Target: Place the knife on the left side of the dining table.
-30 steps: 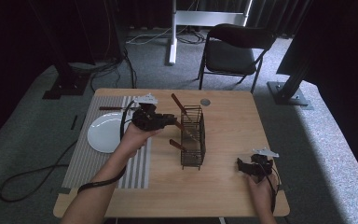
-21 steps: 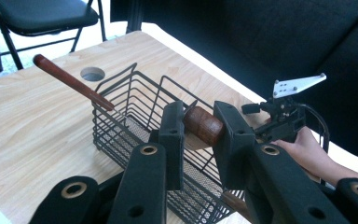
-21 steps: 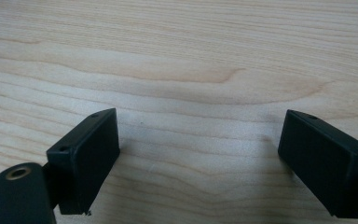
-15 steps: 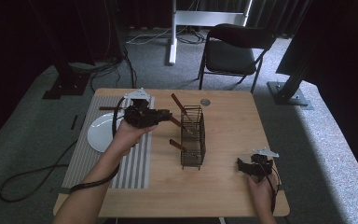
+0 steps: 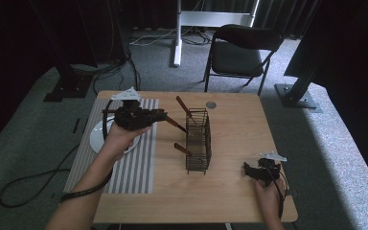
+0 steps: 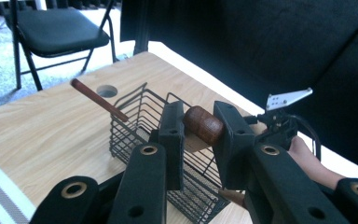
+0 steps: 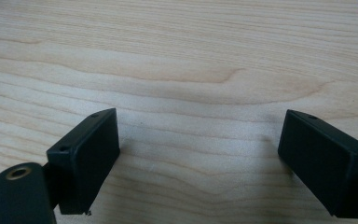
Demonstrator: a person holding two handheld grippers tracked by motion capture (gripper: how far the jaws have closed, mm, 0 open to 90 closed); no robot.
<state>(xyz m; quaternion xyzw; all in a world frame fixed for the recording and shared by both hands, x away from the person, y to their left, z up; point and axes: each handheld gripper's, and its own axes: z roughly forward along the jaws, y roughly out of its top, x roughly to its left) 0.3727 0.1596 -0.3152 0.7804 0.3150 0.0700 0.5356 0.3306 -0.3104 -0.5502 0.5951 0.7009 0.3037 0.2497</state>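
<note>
My left gripper (image 5: 159, 115) hangs above the striped placemat (image 5: 135, 165), left of the black wire basket (image 5: 199, 141). It is shut on a brown wooden utensil handle (image 6: 205, 125) that points toward the basket (image 6: 137, 122). A second wooden handle (image 5: 184, 108) leans out of the basket's far end. A third wooden handle (image 5: 181, 149) pokes from the basket's left side. My right gripper (image 5: 254, 171) rests low near the table's front right corner. In the right gripper view its jaws (image 7: 198, 154) stand wide open over bare wood.
A white plate (image 5: 97, 140) lies on the placemat under the left hand. A round cable hole (image 5: 211, 104) sits in the wooden table (image 5: 239, 124) behind the basket. A black folding chair (image 5: 239, 50) and stand legs are beyond the far edge.
My left gripper has risen and drawn back to the left, away from the basket, with the wooden handle still in its jaws. The right gripper has stayed put.
</note>
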